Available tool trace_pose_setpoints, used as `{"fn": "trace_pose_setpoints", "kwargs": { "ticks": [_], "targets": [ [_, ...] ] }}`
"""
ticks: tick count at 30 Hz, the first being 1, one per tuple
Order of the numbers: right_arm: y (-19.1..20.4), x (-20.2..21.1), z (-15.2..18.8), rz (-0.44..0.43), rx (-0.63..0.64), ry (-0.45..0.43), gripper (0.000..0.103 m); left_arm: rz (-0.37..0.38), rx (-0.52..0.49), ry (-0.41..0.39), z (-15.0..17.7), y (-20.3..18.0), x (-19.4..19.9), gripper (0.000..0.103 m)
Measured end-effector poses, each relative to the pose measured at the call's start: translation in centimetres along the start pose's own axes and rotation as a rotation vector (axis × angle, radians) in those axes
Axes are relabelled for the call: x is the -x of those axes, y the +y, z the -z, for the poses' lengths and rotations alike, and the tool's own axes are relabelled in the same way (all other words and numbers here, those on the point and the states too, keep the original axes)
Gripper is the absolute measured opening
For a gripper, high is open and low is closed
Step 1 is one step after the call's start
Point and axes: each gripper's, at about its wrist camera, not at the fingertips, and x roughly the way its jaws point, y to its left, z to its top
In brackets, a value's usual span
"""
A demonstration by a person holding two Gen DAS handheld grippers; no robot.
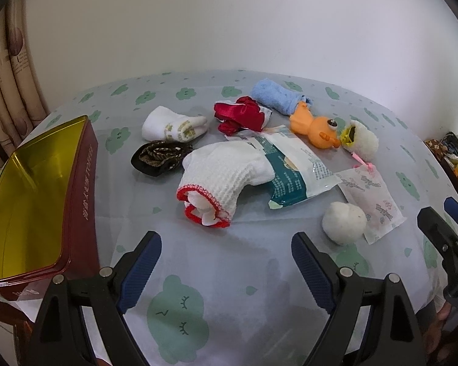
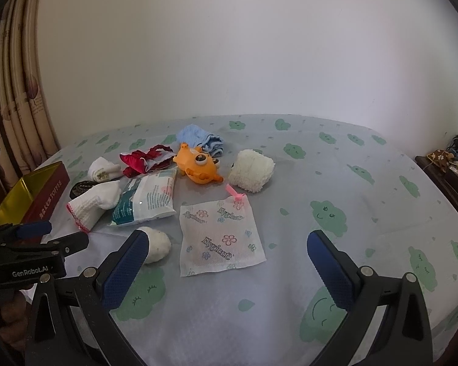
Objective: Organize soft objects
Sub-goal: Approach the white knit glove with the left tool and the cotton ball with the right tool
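At the far left of the left wrist view an open red tin (image 1: 30,201) with a gold lining stands on the desk (image 1: 229,274), holding nothing that shows. Right of it the soft things lie in a loose cluster across the middle of the frame: one white sock (image 1: 171,126), one dark coiled band (image 1: 158,155), one red-trimmed white knit glove (image 1: 219,177) overlapping one wet-wipe pack (image 1: 293,167), one red satin cloth (image 1: 241,116), one rolled blue towel (image 1: 274,96), one orange squeeze toy (image 1: 314,128), one cream fluffy roll (image 1: 363,140), one printed sachet (image 1: 372,195) and one white pom-pom (image 1: 345,218).

All look light and yielding; the glove should pinch best across its bunched middle, while the glossy pack may slip.

The left tool (image 1: 226,253) hangs spread wide and empty, and so does the right tool (image 2: 227,251).
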Motion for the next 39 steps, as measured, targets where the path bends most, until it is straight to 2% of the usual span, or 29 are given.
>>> {"fn": "trace_pose_setpoints", "kwargs": {
  "ticks": [20,27,34,39],
  "targets": [
    [-0.1,-0.6,0.2,-0.019,-0.004,0.035,0.103,0.009,0.011,0.035,-0.1,0.5,-0.8,0.089],
    [-1.0,-0.8,0.0,-0.029,-0.034,0.045,0.103,0.021,0.012,0.013,-1.6,1.8,-0.5,0.089],
    [-1.8,-0.8,-0.5,-0.038,-0.069,0.045,0.103,0.101,-0.02,0.076,-3.5,2.6,-2.1,0.089],
    [-2.2,-0.8,-0.8,-0.045,-0.084,0.048,0.103,0.075,-0.051,0.094,-4.7,2.5,-3.5,0.089]
  ]
}}
